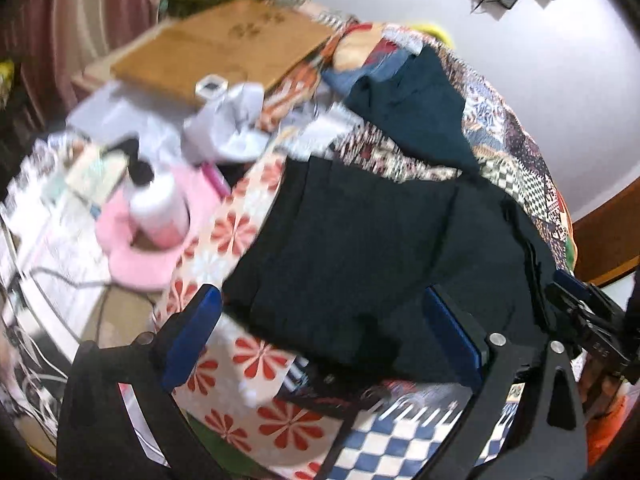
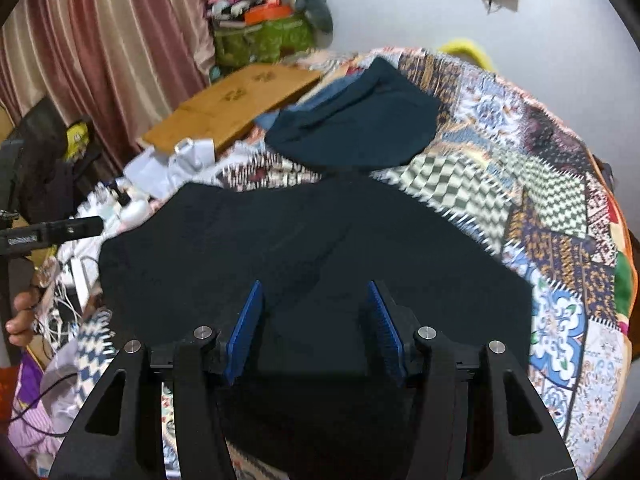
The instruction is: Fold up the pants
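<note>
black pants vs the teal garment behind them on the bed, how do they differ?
Colour: the black pants are near black; the teal garment is dark blue-green.
Place: the black pants lie nearest, under both grippers; the teal garment sits farther back, toward the wall.
Spread: the black pants cover a wider area of the patchwork quilt; the teal garment looks smaller and more bunched.
Shared: both rest on the quilt, ungripped.
</note>
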{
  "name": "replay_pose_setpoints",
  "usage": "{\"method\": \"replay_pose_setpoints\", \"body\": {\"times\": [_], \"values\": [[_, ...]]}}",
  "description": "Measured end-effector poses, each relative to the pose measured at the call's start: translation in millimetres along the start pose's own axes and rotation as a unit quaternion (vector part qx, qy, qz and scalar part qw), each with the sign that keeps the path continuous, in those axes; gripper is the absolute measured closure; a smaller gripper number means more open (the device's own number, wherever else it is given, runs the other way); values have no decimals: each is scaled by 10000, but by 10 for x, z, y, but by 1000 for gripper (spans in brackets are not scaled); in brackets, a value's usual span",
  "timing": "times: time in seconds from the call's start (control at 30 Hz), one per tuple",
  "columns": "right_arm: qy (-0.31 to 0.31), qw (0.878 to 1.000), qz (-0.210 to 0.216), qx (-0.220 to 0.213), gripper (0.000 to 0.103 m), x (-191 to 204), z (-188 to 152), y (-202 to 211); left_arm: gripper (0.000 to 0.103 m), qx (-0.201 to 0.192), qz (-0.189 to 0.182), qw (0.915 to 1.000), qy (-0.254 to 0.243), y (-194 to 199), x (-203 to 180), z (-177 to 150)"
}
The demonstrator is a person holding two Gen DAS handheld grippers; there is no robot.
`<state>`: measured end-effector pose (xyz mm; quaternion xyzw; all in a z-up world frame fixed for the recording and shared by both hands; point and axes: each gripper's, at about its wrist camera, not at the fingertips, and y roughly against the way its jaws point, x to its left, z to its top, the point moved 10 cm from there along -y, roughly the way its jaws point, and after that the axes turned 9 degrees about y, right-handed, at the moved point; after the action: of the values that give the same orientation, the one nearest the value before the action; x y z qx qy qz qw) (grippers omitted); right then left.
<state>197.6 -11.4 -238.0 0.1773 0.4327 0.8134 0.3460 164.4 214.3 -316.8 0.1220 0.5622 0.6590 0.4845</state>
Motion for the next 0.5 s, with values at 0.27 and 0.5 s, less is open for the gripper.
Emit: {"method": "replay_pose_setpoints", "body": {"times": [0.27,0.5], "values": [[-134,9996,187,132,49,29,-94,-77,2,1103,-833,9870,824,-314,77,-419],[-130,9996,215,136,49,65,-98,-93,1,1165,-1254,9786,1144,-529,35,-293]]}}
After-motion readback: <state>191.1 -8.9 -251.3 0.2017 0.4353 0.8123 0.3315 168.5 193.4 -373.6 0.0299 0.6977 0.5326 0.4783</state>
